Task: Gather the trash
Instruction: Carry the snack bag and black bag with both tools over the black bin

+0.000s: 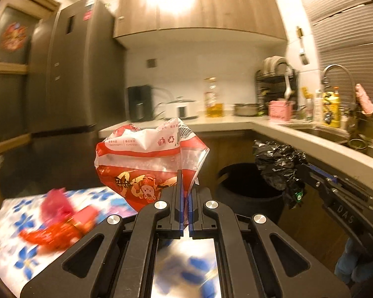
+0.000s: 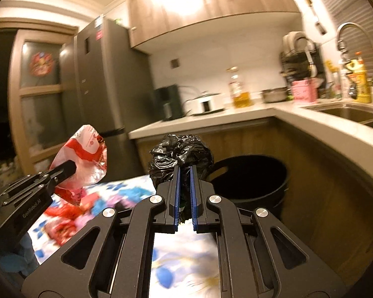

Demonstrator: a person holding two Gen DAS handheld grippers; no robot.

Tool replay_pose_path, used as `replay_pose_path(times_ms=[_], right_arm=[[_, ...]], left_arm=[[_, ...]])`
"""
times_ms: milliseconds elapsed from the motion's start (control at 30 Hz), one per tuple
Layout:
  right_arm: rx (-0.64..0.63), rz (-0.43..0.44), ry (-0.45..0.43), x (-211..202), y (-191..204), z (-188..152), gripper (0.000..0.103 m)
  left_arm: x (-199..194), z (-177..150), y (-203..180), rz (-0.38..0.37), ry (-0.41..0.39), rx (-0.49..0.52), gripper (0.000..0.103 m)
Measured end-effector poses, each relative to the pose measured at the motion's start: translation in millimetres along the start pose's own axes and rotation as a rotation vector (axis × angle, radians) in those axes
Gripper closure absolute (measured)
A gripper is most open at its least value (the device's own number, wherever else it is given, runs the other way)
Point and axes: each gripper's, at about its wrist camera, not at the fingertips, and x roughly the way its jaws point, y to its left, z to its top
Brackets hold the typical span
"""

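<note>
A red and white snack bag point(image 1: 146, 166) shows a barcode, a bin symbol, a recycling symbol and small Chinese print too blurred to read. The left tool point(image 2: 69, 168) reads "GenRobot.AI"; the right tool point(image 1: 298, 171) reads "DAS".

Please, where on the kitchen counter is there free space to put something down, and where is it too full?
One bare strip of the pale stone counter lies in front of the white cooker and the oil bottle, up to the corner. The front ledge before the steel sink is bare too. Around the pink box, dish rack and yellow bottle it is crowded.
</note>
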Motion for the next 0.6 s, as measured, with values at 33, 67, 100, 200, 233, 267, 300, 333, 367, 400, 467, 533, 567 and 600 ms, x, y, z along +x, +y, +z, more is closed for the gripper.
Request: replay_pose_path(times_ms=[33, 67, 100, 200, 233, 267, 300, 333, 367, 400, 467, 533, 567, 600], right_arm=[[0.006, -0.012, -0.008, 1.4, -6.0, 2.1, 0.095], [0.012, -0.027, -0.019, 3.5, -12.4, 4.3, 0.095], [0.016, -0.036, -0.028, 5.6, -15.0, 6.3, 0.095], [0.019, -0.062, -0.056, 11.6, -26.9, 11.2, 0.095], [0.020, -0.068, -0.063, 13.3, -30.6, 12.5, 0.095], [0.020, -0.076, -0.066, 15.9, -33.7, 14.4, 0.095], [0.023, -0.082, -0.071, 18.6, -37.8, 15.5, 0.095], [0.024, -0.089, -0.073, 20.5, -40.3, 17.6, 0.095], [0.025, -0.099, -0.076, 24.2, -44.8, 18.5, 0.095], [0.026, -0.105, -0.079, 27.4, -47.9, 20.9, 0.095], [0.029, -0.122, -0.083, 33.8, -56.3, 23.8, 0.095], [0.033, -0.129, -0.082, 38.9, -61.8, 25.0, 0.095], [0.036, -0.134, -0.080, 42.9, -65.7, 25.5, 0.095], [0.035, -0.138, -0.077, 45.4, -67.0, 24.8, 0.095]], left_arm=[[5.9, 2.5, -7.9, -0.019, -0.011, 0.004, 0.101], [12.8, 5.5, -14.3, -0.035, -0.019, 0.008, 0.101], [19.6, 7.9, -22.8, -0.058, -0.032, 0.013, 0.101], [37.9, 11.8, -44.6, -0.107, -0.052, 0.023, 0.101], [44.1, 11.6, -48.1, -0.125, -0.053, 0.021, 0.101], [54.6, 13.0, -53.6, -0.148, -0.052, 0.021, 0.101], [61.8, 13.8, -57.5, -0.156, -0.048, 0.021, 0.101], [67.8, 13.6, -60.4, -0.163, -0.042, 0.021, 0.101], [73.0, 13.6, -63.0, -0.173, -0.040, 0.019, 0.101], [78.5, 13.7, -66.2, -0.186, -0.039, 0.017, 0.101], [87.7, 13.9, -71.8, -0.210, -0.044, 0.015, 0.101], [96.2, 14.1, -75.9, -0.223, -0.042, 0.021, 0.101], [99.2, 13.8, -77.0, -0.230, -0.041, 0.022, 0.101], [104.9, 12.9, -79.2, -0.241, -0.036, 0.020, 0.101]])
